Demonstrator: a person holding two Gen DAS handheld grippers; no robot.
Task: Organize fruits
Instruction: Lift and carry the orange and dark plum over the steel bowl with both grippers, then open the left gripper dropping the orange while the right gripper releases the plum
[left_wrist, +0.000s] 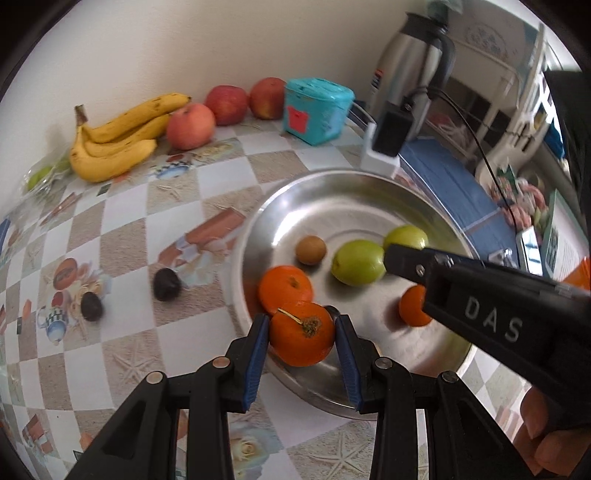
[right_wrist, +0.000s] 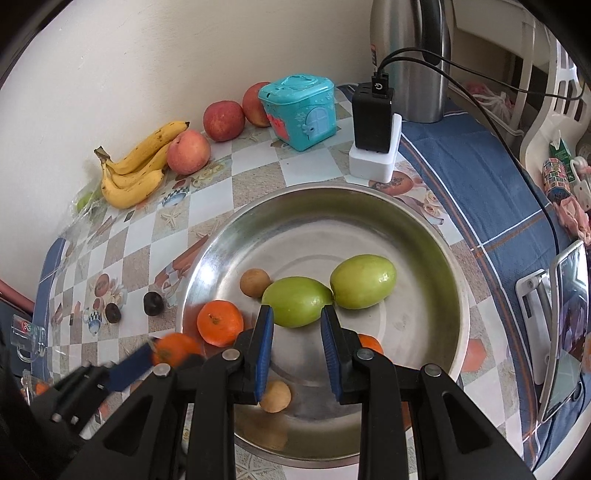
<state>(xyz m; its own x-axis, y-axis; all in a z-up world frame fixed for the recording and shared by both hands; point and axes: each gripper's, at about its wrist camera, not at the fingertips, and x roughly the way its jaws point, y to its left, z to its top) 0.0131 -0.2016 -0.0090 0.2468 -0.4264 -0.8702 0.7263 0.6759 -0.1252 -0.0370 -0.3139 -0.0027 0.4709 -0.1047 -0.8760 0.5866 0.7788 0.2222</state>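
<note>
My left gripper (left_wrist: 301, 334) is shut on a tangerine (left_wrist: 301, 338) and holds it over the near left rim of the steel bowl (left_wrist: 280, 195). It also shows in the right wrist view (right_wrist: 173, 349). The bowl (right_wrist: 229, 229) holds another tangerine (right_wrist: 219, 322), two green fruits (right_wrist: 297, 301) (right_wrist: 364, 280), two small brown fruits (right_wrist: 254, 281) (right_wrist: 275, 396) and a third tangerine (left_wrist: 413, 306). My right gripper (right_wrist: 297, 325) is open and empty above the bowl, just short of the nearer green fruit.
Two dark plums (left_wrist: 167, 283) (left_wrist: 91, 305) lie on the tablecloth left of the bowl. Bananas (left_wrist: 118, 140), three apples (left_wrist: 190, 125) and a teal box (left_wrist: 317, 109) stand along the wall. A charger block (right_wrist: 373, 122), a steel flask (right_wrist: 410, 55) and a phone (right_wrist: 565, 328) are on the right.
</note>
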